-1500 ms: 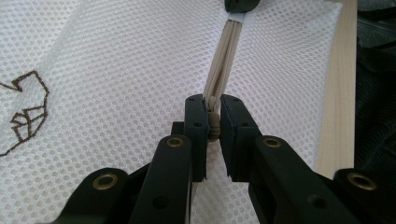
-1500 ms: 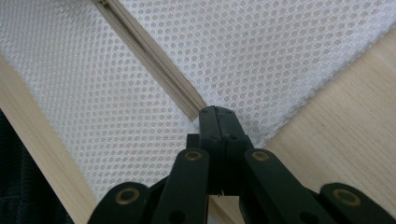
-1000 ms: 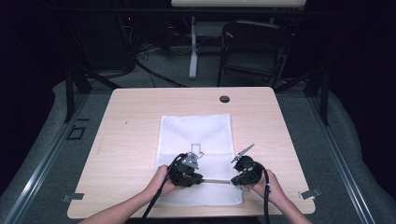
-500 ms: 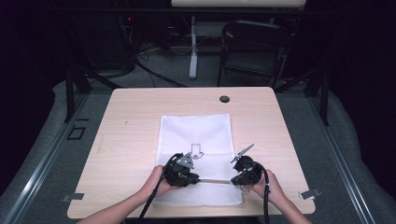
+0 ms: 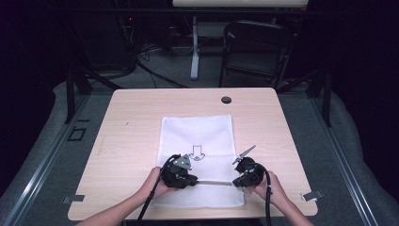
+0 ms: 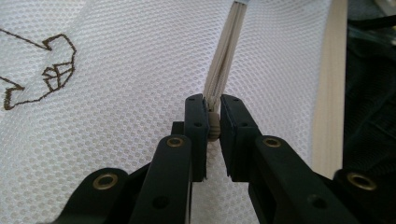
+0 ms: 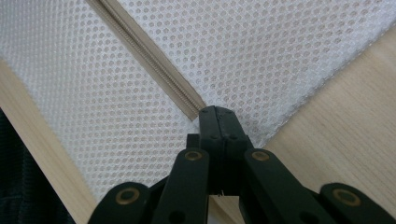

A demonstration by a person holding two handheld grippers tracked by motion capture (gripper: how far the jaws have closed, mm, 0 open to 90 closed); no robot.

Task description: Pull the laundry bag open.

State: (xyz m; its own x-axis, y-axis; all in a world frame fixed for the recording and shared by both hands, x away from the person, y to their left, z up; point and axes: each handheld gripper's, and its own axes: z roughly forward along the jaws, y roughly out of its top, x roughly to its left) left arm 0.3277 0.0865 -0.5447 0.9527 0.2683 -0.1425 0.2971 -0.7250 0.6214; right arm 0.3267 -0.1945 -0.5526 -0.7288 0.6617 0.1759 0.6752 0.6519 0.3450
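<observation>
A white mesh bag (image 5: 197, 134) with a printed arrow (image 5: 197, 151) lies flat on the wooden table (image 5: 131, 122). A beige zipper (image 5: 214, 182) runs across its near end. My left gripper (image 5: 193, 180) is shut on the zipper's beige pull (image 6: 214, 127), and the zipper tape (image 6: 227, 56) rises away from the jaws. My right gripper (image 5: 235, 182) is shut on the bag's mesh at the zipper's right end (image 7: 189, 109), close to the bag's corner. In the right gripper view its jaws (image 7: 217, 116) press together over the fabric.
A black grommet (image 5: 226, 100) sits near the table's far edge. Behind the table stand a folding chair (image 5: 254, 47) and a white stand (image 5: 194, 47) among cables. The table's front edge lies just under both hands.
My left gripper has slid slightly to the left along the zipper, lengthening the stretch between the two grippers. The right gripper has stayed put.
</observation>
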